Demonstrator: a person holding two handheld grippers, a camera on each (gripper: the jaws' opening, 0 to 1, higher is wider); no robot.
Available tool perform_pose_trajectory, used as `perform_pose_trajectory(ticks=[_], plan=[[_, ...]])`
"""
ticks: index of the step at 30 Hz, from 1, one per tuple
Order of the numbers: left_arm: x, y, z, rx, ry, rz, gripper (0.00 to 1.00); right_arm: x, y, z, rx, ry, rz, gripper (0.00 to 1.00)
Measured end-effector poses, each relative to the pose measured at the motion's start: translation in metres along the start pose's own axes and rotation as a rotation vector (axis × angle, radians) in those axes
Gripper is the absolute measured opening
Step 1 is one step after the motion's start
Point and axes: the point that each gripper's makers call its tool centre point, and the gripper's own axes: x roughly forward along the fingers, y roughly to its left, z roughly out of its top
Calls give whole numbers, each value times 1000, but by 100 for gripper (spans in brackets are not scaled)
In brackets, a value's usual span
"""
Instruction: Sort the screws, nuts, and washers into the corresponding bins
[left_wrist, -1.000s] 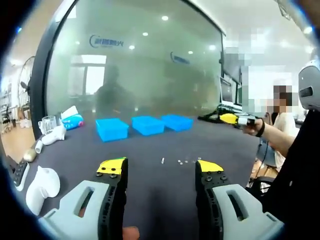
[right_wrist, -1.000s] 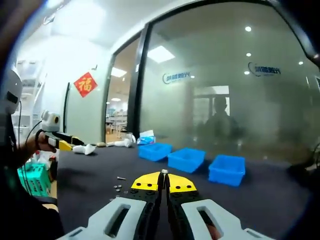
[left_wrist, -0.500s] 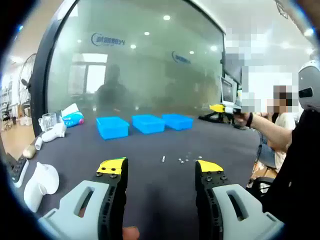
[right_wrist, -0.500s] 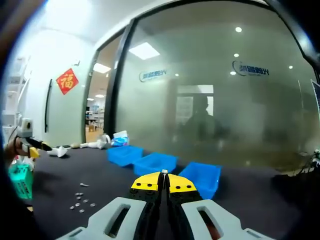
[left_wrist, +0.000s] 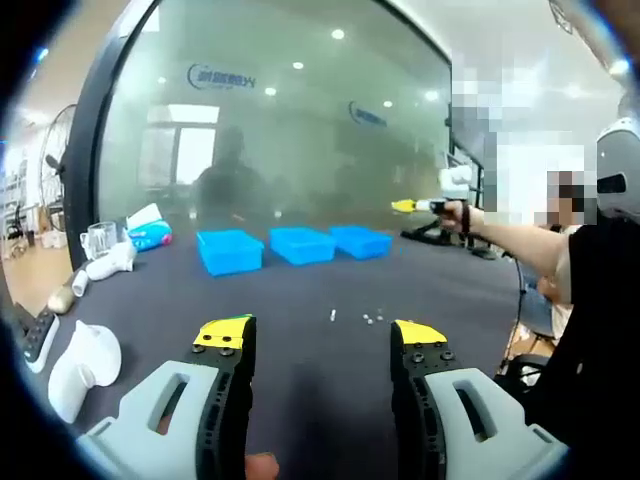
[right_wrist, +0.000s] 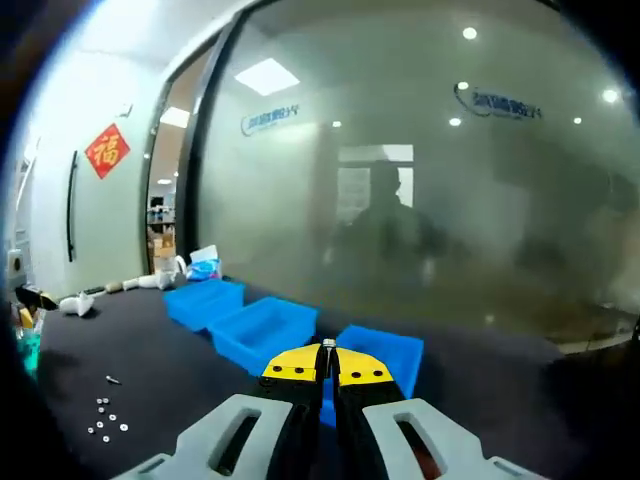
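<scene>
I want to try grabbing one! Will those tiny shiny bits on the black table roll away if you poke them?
Probably some would. The small metal pieces look tiny and loose on the smooth dark table, so a poke likely scatters them. The longer piece may roll sideways. They look thin, so pinching one with the left hand-held gripper could be fiddly.

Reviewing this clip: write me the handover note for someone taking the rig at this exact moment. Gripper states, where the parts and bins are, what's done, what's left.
Left gripper: open, empty, held low over the dark table, facing the bins.
Right gripper: jaws shut, a small silver piece seems pinched at the tips, too small to identify. It is raised near the three blue bins, pointing at the nearest one.
Loose hardware: a small cluster lies on the table in front of the bins.
Done: bin contents cannot be seen, so progress is unclear.
Left: drop the held piece in its bin, if there is one, then sort the remaining cluster.
</scene>
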Motion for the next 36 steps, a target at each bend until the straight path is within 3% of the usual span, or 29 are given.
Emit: perform_pose_trajectory(ticks=[9,19,29,31,34,36], plan=[[0,-2,-3,-1,7,-3,52,43,-10,-19,-29,162,24,1],[-2,-2,-6,-9,11,1,52,56,-13,-50,-68,356,41,1],[-4,0,-6,-10,9,7,52,58,-17,-62,-92,401,31,3],[-4,0,-7,-11,9,7,52,58,-16,-61,-116,387,33,6],[-4,0,-7,-11,11,6,52,59,-14,-56,-139,360,35,19],[-4,-1,-6,-11,8,5,52,58,-13,-52,-146,341,34,21]])
